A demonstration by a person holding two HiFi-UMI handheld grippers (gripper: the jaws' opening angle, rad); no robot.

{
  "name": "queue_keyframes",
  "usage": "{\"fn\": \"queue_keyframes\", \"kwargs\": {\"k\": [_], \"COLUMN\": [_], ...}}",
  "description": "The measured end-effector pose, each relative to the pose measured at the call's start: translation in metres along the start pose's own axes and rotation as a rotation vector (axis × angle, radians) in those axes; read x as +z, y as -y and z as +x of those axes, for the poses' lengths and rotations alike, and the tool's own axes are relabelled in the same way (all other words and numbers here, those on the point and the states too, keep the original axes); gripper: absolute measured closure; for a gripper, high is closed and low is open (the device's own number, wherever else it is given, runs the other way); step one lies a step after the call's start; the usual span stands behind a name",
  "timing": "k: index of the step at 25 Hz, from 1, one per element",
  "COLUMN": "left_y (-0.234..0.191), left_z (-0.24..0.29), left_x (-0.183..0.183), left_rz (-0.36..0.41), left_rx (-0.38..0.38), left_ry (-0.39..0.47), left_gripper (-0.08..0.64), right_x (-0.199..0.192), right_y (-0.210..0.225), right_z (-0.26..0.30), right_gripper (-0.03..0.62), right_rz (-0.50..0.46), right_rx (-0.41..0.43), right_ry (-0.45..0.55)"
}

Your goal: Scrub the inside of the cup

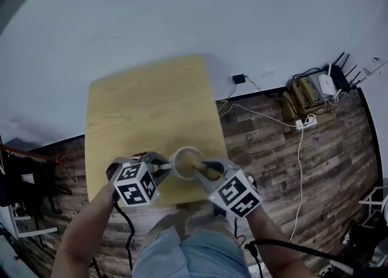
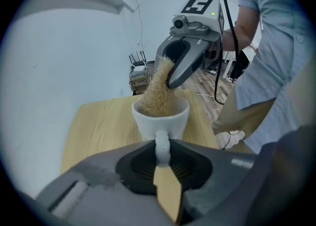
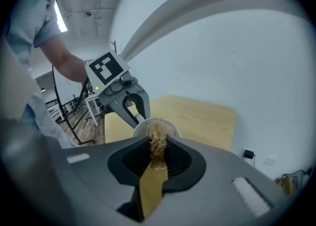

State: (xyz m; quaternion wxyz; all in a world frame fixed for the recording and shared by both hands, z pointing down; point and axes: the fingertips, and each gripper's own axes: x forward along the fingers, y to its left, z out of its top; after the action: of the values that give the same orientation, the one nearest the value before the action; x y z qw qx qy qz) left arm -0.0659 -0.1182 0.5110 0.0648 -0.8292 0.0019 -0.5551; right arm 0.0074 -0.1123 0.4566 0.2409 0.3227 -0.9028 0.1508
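Left gripper view: the white cup (image 2: 160,116) sits mouth-up over the near end of the wooden table (image 2: 94,126) (whether its base touches the top, can't tell). Its loop handle (image 2: 162,147) points back into the left gripper (image 2: 162,157), whose jaws are pinched onto that handle. It looks like glazed ceramic, so I'd judge it stiff, smooth, prob. slippery when wet, chippable if knocked, and heavy enough to twist about a handle-only hold. The handle is the right place to take it tho, since that leaves the mouth free. Down into the mouth goes a tan fibrous scrubber (image 2: 157,89), lower end inside the cup, top end clamped between the jaws of the right gripper (image 2: 170,78), which comes in from above at a slant. The scrubber looks light, soft and springy, so it should give against the cup wall; sideways pressure, not hard. Beyond: pale wall, plank floor (image 1: 315,149) w/ cables.
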Motion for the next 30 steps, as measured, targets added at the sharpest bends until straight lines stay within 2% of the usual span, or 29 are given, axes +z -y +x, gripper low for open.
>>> {"fn": "queue_keyframes", "kwargs": {"k": [7,14,19,25,30], "left_y": [-0.002,0.001,0.002,0.000,0.000], "left_z": [-0.002,-0.003,-0.002,-0.004,-0.003], "left_x": [0.007,0.016,0.018,0.016,0.015], "left_rz": [-0.007,0.060,0.073,0.078,0.088], "left_rx": [0.019,0.046,0.063,0.102,0.101], "left_ry": [-0.054,-0.109,-0.136,-0.187,-0.191], "left_gripper": [0.491,0.491,0.491,0.491,0.492], "right_x": [-0.010,-0.029,-0.036,-0.045,-0.048], "right_y": [0.008,0.007,0.005,-0.005,-0.016], "right_z": [0.023,0.044,0.047,0.047,0.045], "right_gripper": [0.531,0.532,0.534,0.535,0.537], "right_rz": [-0.143,-0.267,-0.340,-0.337,-0.211], "right_rx": [0.048,0.047,0.079,0.151,0.251], "right_ry": [-0.113,-0.230,-0.340,-0.450,-0.431]}}
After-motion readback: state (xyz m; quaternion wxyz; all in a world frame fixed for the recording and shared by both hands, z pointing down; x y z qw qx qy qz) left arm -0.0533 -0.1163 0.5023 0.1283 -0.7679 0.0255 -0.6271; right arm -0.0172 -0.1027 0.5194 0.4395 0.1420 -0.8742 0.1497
